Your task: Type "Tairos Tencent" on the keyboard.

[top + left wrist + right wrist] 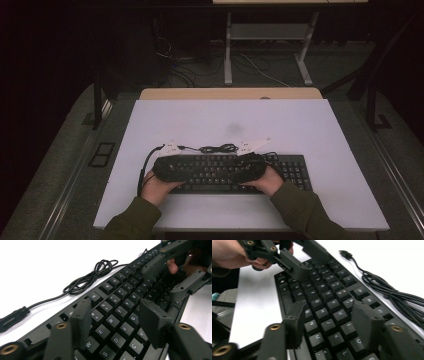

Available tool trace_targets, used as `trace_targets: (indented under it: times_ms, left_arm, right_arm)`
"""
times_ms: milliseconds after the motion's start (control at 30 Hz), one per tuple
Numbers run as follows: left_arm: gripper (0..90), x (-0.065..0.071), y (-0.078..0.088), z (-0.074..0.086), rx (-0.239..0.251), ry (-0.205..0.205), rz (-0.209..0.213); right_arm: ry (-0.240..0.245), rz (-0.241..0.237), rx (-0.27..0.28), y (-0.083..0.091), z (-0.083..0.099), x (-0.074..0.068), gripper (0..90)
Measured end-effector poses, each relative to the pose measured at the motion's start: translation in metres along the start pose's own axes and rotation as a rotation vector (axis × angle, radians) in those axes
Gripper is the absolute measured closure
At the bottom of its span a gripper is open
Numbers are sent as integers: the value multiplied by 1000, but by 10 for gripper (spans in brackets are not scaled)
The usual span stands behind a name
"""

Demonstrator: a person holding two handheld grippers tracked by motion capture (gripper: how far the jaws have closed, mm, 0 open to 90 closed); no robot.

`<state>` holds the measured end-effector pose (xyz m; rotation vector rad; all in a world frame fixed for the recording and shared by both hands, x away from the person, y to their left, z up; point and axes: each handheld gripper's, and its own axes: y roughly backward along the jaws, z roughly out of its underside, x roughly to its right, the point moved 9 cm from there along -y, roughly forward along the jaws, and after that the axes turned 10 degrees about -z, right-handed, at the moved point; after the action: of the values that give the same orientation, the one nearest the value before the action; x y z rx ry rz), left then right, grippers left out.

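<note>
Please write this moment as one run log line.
left claw: open over keyboard | right claw: open over keyboard | cable: coiled on table

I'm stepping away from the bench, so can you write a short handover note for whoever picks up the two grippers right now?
Left gripper: jaws apart, hovering over the keyboard around the letter keys, gripping nothing.
Right gripper: jaws apart over the keys, also holding nothing.
Keyboard lies flat on the white table; its cable is coiled loosely behind it, unplugged.
Done: nothing visibly moved or held.
Left: whatever is to happen with the keyboard; probably pressing keys or gripping it.

Olive-green sleeves (135,220); black jaws, brass screws (61,326).
</note>
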<state>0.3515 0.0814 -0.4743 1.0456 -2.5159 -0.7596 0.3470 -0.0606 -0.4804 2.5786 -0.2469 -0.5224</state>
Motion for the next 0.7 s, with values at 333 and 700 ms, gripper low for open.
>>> trace_targets:
  times_ms: [333, 700]
  left_arm:
    - [729, 4, -5, -5, -2, -2, 10]
    - [888, 10, -17, -4, -41, -25, 34]
  right_arm:
    - [-13, 65, 36, 8, -2, 15, 267]
    - [-27, 101, 56, 14, 0, 28, 196]
